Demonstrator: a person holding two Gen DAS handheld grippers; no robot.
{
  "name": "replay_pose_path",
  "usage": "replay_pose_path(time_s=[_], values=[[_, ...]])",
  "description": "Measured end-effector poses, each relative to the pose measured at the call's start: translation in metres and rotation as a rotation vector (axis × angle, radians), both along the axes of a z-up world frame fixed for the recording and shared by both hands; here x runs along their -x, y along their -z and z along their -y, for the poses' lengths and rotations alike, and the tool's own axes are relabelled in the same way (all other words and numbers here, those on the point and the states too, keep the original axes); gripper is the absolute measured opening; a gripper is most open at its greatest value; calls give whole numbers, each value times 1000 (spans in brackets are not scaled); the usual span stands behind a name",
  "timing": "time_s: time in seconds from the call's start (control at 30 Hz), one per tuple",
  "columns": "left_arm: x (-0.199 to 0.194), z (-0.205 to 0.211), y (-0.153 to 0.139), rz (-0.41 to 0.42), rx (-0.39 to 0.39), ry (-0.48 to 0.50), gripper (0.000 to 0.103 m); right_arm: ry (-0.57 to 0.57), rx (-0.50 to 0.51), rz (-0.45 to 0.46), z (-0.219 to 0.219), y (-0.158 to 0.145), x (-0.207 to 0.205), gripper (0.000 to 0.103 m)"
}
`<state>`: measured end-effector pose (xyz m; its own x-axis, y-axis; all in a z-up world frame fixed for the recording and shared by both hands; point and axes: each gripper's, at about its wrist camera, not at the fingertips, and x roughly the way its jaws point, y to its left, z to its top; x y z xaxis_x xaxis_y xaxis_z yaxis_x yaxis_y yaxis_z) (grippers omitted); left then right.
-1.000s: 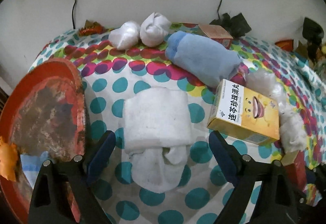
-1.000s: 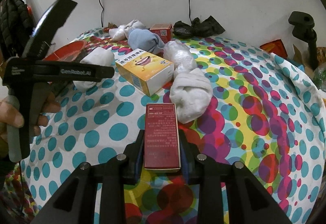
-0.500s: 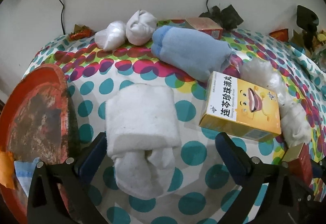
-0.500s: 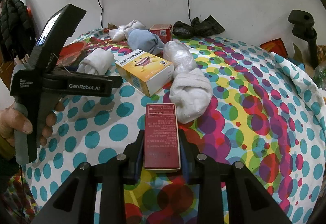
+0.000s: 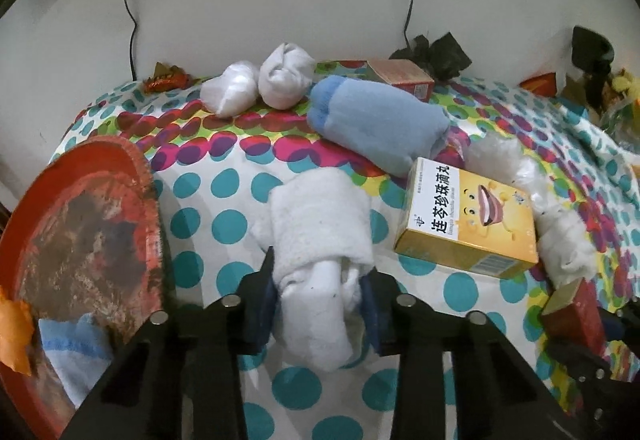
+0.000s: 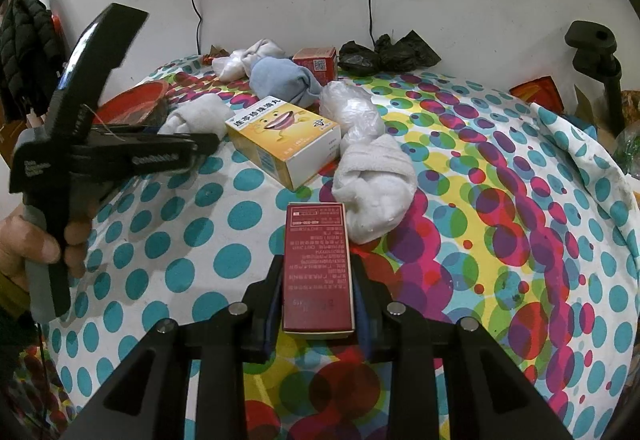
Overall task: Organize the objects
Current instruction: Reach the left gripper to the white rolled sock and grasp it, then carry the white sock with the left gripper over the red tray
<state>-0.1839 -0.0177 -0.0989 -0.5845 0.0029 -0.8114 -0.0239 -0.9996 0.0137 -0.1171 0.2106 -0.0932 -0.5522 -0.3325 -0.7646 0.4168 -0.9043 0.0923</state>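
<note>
My left gripper [image 5: 320, 292] is shut on a rolled white sock [image 5: 320, 236] lying on the polka-dot tablecloth; its jaws squeeze the sock's near end. The sock also shows in the right wrist view [image 6: 196, 115], with the left gripper [image 6: 200, 143] beside it. My right gripper [image 6: 318, 304] is shut on a dark red box [image 6: 318, 264], held just above the cloth. A yellow medicine box [image 5: 468, 224] lies right of the white sock. A blue sock roll [image 5: 376, 123] lies behind it.
A red tray [image 5: 80, 224] sits at the left edge. Two white bundles [image 5: 260, 83], a small red box [image 5: 404, 73] and black bags [image 5: 436, 49] lie by the wall. Another white sock [image 6: 376, 179] and a plastic bag [image 6: 352, 107] lie right of the yellow box.
My left gripper moved forward over the white sock and closed on its near end. The right gripper kept still with the red box.
</note>
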Motion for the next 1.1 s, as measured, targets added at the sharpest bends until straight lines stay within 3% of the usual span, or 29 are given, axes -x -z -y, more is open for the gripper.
replay_pose_path(time_s=[0.13, 0.47, 0.77, 1.1], values=[[-6, 0, -6, 6, -29, 29, 29, 0, -1, 0, 0, 0, 0, 30], [-38, -10, -30, -37, 4, 86, 29, 0, -22, -7, 2, -1, 0, 30], [-66, 7, -52, -76, 59, 35, 30, 0, -37, -12, 4, -1, 0, 30], [-93, 50, -63, -98, 67, -54, 30, 0, -62, -20, 7, -1, 0, 30]])
